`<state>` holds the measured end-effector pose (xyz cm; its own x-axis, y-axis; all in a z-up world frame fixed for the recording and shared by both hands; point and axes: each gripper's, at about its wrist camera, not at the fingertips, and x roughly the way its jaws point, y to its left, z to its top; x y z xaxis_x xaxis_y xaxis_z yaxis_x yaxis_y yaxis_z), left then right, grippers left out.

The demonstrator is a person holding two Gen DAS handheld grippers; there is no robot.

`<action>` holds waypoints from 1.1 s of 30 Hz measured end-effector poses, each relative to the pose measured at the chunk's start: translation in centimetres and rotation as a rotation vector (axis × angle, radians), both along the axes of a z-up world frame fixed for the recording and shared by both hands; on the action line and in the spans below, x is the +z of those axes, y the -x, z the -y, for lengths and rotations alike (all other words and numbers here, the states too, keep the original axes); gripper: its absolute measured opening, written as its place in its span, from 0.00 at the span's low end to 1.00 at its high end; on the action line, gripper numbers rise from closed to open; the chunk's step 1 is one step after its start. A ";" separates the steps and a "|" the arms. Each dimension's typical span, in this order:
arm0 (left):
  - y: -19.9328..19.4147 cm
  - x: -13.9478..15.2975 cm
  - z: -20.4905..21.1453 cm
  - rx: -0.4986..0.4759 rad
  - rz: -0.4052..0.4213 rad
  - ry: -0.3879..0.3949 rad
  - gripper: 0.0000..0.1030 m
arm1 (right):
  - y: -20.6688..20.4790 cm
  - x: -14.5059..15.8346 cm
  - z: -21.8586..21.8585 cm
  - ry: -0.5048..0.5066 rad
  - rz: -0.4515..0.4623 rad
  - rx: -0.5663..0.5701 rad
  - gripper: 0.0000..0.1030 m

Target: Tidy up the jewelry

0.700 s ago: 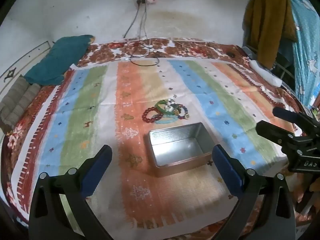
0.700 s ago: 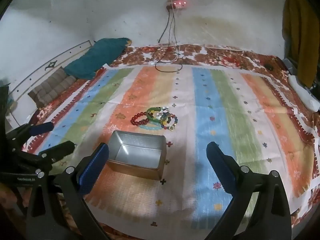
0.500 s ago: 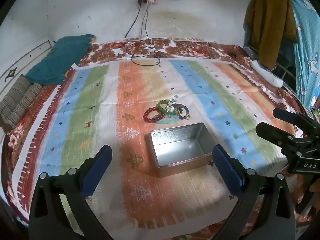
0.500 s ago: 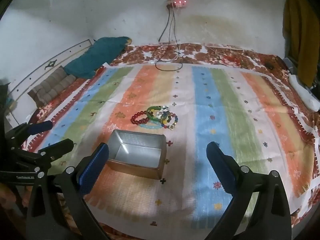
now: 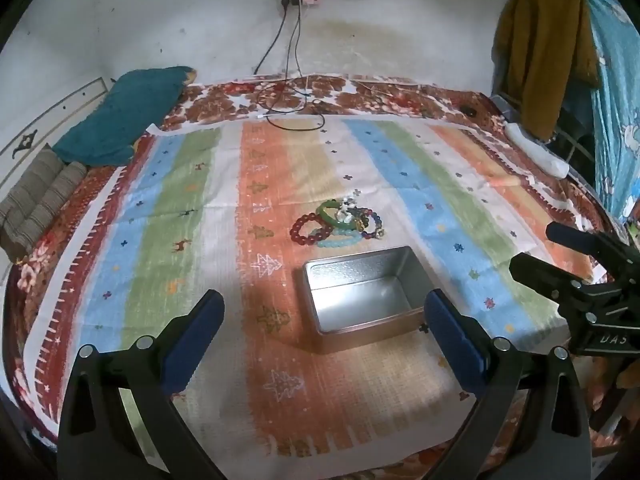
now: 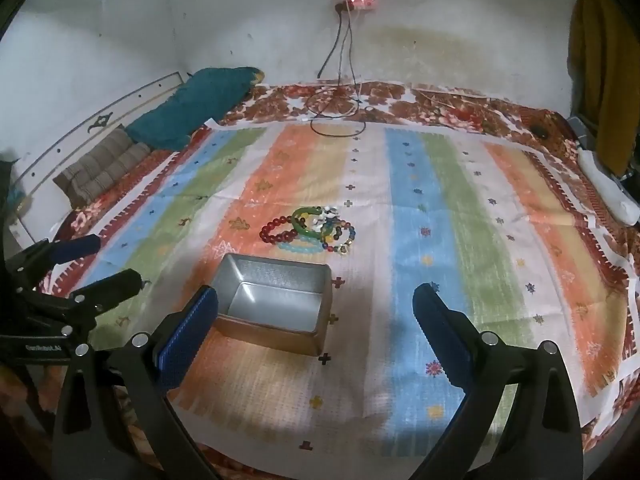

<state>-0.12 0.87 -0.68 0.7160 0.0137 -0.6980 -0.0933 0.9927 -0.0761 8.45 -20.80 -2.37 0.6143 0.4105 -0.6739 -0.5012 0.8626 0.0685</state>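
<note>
A pile of bead bracelets (image 5: 338, 226) (image 6: 310, 232), red, green, pale blue and mixed colours, lies on the striped cloth in the middle of the bed. Just in front of it stands an empty metal tin (image 5: 372, 330) (image 6: 268, 330) without a lid. My left gripper (image 5: 323, 304) (image 6: 112, 262) hovers open, short of the tin, with nothing between its blue pads. My right gripper (image 6: 316, 296) (image 5: 544, 250) is also open and empty, to the right of the left one, with the tin near its left finger.
The striped cloth (image 5: 160, 220) covers a floral bedsheet. A teal pillow (image 5: 124, 116) and a folded striped blanket (image 5: 36, 196) lie at the left. Black cables (image 5: 292, 108) trail from a wall socket onto the far edge. Clothes (image 5: 540, 40) hang at the right.
</note>
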 end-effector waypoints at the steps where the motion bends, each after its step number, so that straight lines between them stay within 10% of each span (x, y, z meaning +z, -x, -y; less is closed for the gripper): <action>1: 0.0 0.1 0.0 0.000 0.001 0.000 0.95 | -0.1 0.0 0.0 0.001 -0.002 -0.002 0.96; 33: -0.2 0.1 0.0 -0.003 -0.016 -0.016 0.95 | -0.2 -1.2 0.1 0.014 -0.022 -0.018 0.96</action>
<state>0.06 0.86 -0.55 0.7046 0.0235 -0.7092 -0.0918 0.9941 -0.0583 8.63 -20.92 -3.62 0.6063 0.3900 -0.6930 -0.4841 0.8724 0.0675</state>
